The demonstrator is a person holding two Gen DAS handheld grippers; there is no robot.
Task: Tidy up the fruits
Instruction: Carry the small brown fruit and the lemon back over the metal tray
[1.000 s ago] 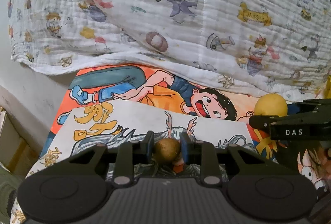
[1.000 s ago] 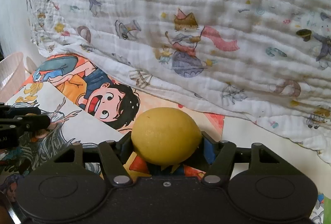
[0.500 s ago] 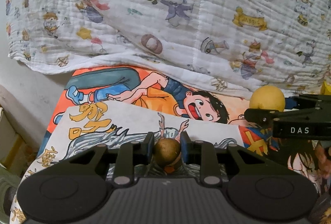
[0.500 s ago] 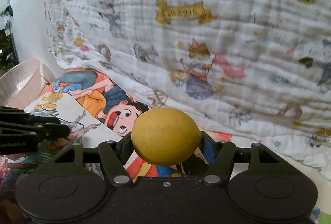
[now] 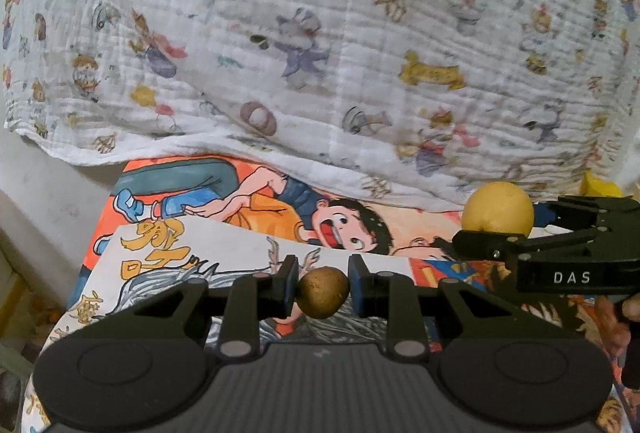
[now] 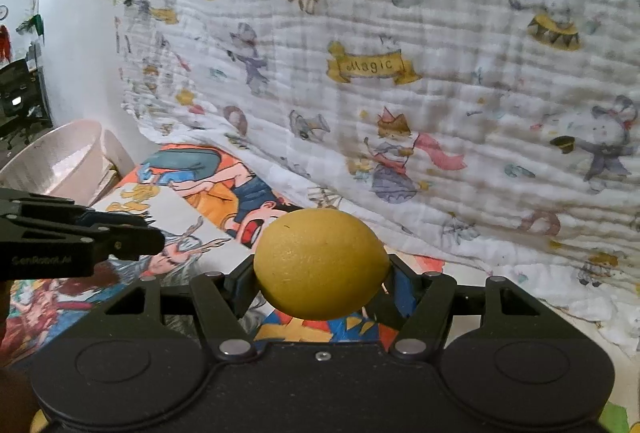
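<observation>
My left gripper point(image 5: 323, 292) is shut on a small round brown fruit point(image 5: 323, 293), held above the cartoon-printed mat point(image 5: 224, 241). My right gripper point(image 6: 322, 281) is shut on a yellow lemon point(image 6: 322, 269), which fills the gap between its pads. In the left wrist view the right gripper point(image 5: 496, 229) reaches in from the right edge with the lemon point(image 5: 498, 209) at its tip. In the right wrist view the left gripper point(image 6: 80, 237) shows at the left edge, its fruit hidden.
A white quilt with cartoon prints point(image 5: 320, 53) rises behind the mat point(image 6: 192, 201). A pale pink basket point(image 6: 60, 161) stands at the far left beside the mat. Another yellow fruit point(image 5: 600, 187) peeks out at the right edge. A white wall point(image 6: 80, 13) lies beyond.
Both grippers have risen with their fruits still held. The right wrist view has swung so the pink basket and more of the wall now show.
</observation>
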